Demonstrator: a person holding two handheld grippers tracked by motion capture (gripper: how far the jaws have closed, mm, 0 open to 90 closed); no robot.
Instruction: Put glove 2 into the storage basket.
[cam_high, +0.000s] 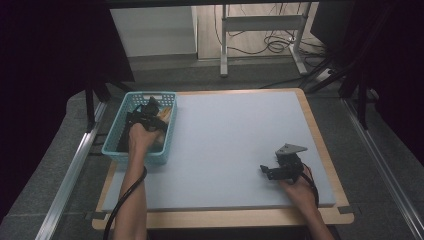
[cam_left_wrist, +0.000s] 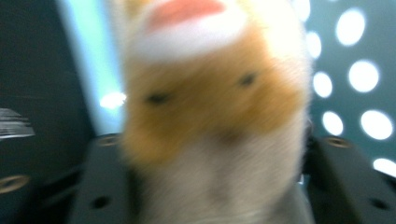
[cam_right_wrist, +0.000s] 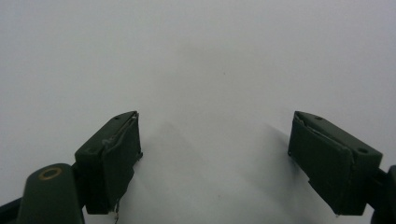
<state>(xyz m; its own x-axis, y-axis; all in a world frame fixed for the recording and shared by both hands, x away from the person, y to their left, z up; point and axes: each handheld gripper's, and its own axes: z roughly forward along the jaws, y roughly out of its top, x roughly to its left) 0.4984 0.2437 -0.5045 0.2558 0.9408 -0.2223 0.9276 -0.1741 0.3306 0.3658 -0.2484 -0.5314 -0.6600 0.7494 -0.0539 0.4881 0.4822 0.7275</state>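
Plush toy (cam_left_wrist: 212, 116), orange and white and fuzzy, sits right up against the left gripper's camera, so it looks blurry and huge in the left gripper view. It's down inside the teal basket (cam_high: 116, 146) at the left edge of the table (cam_high: 225, 217), with the basket's hole-dotted wall showing behind it. From the high view, the left gripper (cam_high: 148, 114) is dipped into that basket, hand right over it. The toy is sandwiched between the two black jaws, but honestly I can't tell if the pads are actually squeezing it or just sitting loosely around it, too much blur.

Moving right, it's just the pale grey mat (cam_high: 235, 145) covering the table.

Over on the right side, the right gripper (cam_high: 265, 171) rests low over the mat near the front edge. Its jaws are spread wide apart with nothing in between, just bare mat.
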